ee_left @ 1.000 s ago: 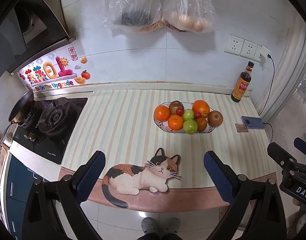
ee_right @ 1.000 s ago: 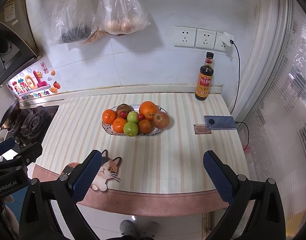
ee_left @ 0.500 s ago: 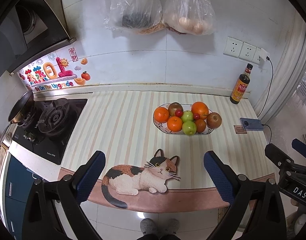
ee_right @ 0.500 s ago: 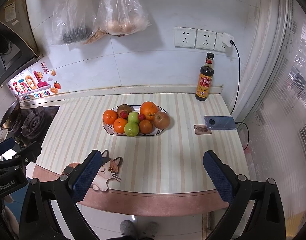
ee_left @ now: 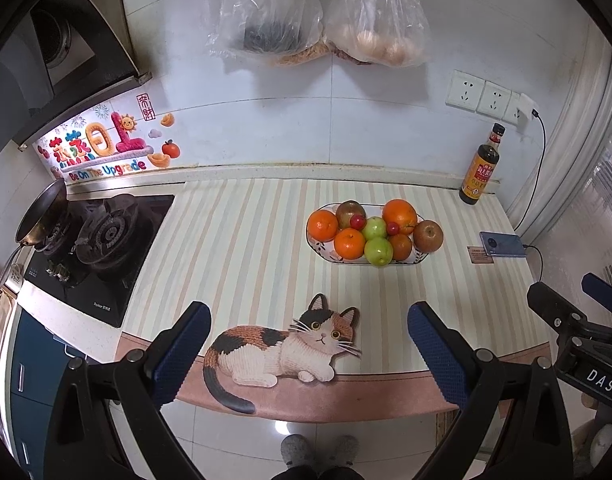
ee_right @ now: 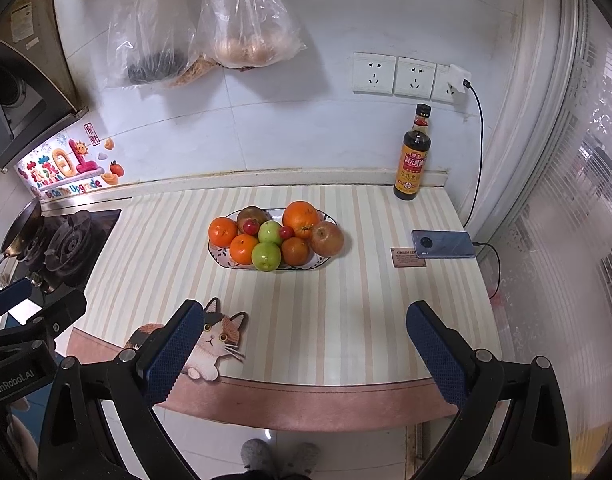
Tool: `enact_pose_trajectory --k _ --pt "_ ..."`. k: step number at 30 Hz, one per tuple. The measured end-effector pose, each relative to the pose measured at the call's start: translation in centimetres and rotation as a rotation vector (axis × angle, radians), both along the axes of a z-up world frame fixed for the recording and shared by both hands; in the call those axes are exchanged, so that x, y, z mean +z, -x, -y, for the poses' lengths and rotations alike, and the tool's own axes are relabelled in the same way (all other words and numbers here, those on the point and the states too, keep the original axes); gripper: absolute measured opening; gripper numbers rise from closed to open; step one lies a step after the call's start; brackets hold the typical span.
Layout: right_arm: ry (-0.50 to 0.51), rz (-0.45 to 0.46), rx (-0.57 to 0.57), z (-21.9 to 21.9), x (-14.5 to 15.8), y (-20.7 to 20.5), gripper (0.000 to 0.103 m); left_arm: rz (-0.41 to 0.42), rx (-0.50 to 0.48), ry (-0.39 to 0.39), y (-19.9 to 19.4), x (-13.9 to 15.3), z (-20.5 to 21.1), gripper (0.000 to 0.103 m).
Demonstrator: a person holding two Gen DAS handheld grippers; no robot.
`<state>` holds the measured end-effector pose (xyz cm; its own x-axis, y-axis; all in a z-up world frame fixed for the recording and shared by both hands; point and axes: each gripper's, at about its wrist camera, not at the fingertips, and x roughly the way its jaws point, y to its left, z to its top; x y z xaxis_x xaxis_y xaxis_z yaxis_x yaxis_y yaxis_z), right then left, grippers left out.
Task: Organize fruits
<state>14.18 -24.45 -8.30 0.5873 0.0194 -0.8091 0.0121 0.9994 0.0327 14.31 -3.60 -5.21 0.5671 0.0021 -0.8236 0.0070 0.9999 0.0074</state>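
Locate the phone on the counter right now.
In the right wrist view the phone lies flat at the counter's right edge, right of the fruit bowl, in front of the dark sauce bottle.

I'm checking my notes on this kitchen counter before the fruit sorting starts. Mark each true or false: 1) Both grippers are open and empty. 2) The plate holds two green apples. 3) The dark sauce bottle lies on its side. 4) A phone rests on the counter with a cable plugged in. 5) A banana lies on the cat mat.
1) Both the left gripper and right gripper are open and empty: true.
2) The plate holds two green apples: true.
3) False: the sauce bottle stands upright by the wall.
4) The phone is cabled: true.
5) False: nothing lies on the cat mat, and no banana shows.
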Motion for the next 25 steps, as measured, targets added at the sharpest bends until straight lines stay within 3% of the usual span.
enact_pose_trajectory --k 25 --pt "-0.006 -0.008 -0.002 0.36 -0.14 0.03 0.103 0.004 -0.003 0.001 0.08 0.02 -0.13 0.101"
